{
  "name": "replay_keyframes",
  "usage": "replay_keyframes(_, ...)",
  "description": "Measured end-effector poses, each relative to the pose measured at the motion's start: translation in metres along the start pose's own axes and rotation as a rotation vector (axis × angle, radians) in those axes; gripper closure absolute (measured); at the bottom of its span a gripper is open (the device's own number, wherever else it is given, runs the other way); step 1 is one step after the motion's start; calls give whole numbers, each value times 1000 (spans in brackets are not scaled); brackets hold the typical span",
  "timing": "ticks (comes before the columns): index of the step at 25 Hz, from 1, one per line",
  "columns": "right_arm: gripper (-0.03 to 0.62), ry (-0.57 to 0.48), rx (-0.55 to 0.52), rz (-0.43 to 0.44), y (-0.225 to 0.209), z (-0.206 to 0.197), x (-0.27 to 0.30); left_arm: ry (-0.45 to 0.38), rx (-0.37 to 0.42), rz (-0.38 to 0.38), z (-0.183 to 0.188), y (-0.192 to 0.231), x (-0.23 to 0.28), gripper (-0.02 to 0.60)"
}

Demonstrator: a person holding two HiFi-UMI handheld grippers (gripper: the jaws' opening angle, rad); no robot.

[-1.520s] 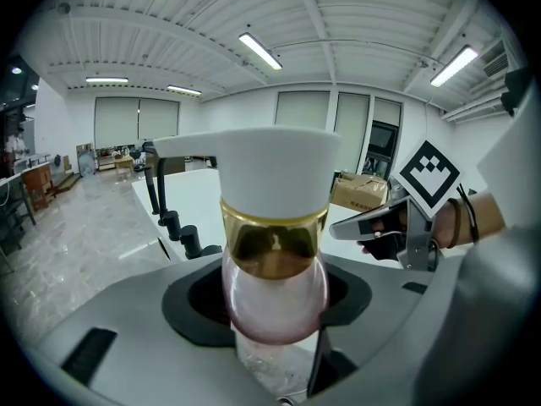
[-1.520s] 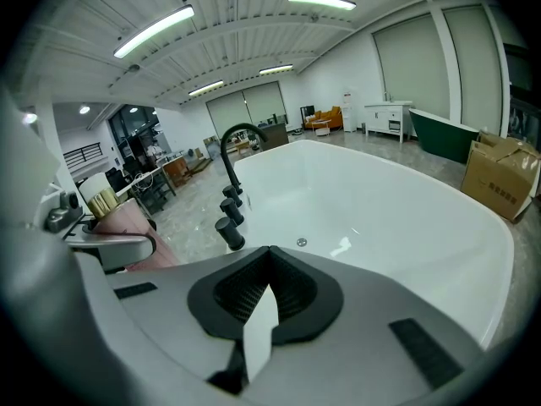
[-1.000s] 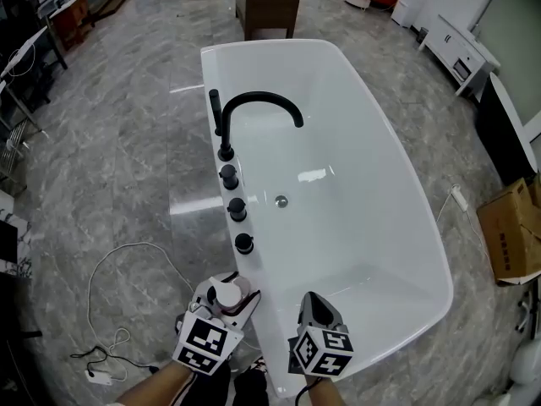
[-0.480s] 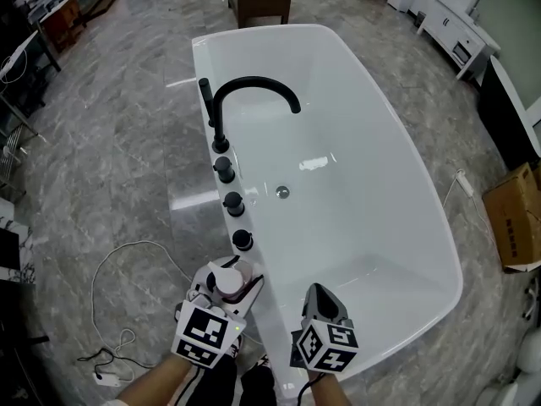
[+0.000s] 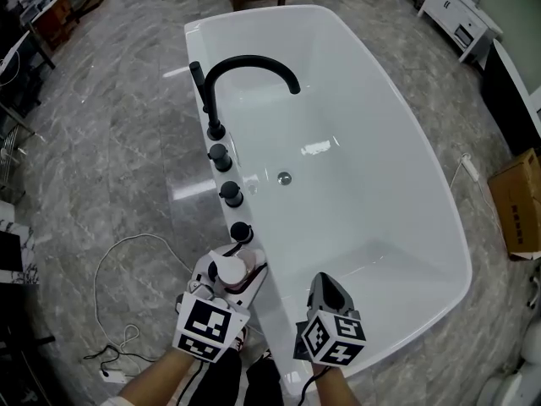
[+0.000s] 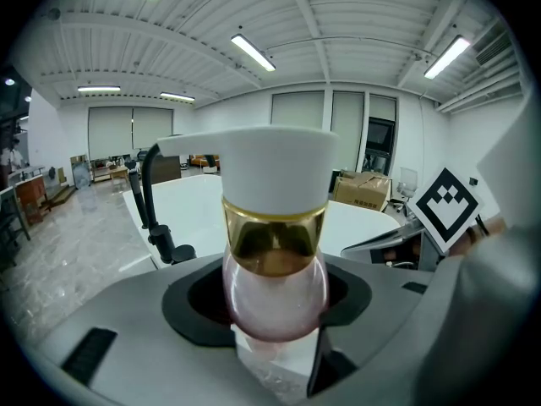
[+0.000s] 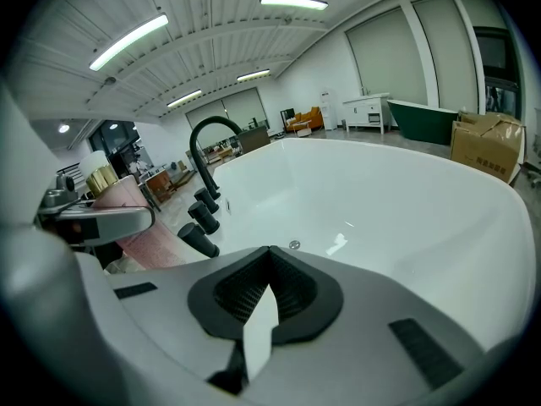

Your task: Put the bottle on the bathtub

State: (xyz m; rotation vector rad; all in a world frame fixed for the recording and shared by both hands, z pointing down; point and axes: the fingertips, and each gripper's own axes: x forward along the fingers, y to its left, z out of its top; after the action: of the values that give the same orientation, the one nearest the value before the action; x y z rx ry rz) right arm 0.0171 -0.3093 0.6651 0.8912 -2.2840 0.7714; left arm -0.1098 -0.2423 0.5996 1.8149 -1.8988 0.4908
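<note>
Grey marble floor point(image 5: 118, 167) surrounds a white freestanding bathtub point(image 5: 385, 193), with a black arched faucet point(image 5: 250, 68) and a row of black knobs along its left rim.

Over the last second the left gripper point(image 5: 231, 266) has carried the bottle point(image 5: 228, 271) forward. The white cap now sits just short of the nearest knob point(image 5: 242, 232) and right beside the rim, where before it hung farther back over the floor. I judge the carry nearly finished, leaving a small shift onto the flat rim and then the release. The rim is narrow, so the bottle's base needs to land squarely there.

Left jaws are clamped on the bottle's round pink body. The right gripper point(image 5: 322, 281) hovers over the near end of the tub, jaws together with nothing between them.

From the head view the bottle is little more than a white cap seen from above. The left gripper view adds its gold collar point(image 6: 275, 237) and pink belly seated between the jaws. The right gripper view catches the bottle's pink side at its left edge, low beside the knobs, and shows the drain point(image 7: 293, 244) in the tub floor.
</note>
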Motion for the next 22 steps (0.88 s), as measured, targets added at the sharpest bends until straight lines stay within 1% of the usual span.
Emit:
replay_keyframes(12,568,19,37,-17,-11,-13,6,12,23,-12,-6,-6,10,350)
replay_keyframes(22,568,22,51,-30,-15,-12,9,24,39,-18,-10,-8,13,350)
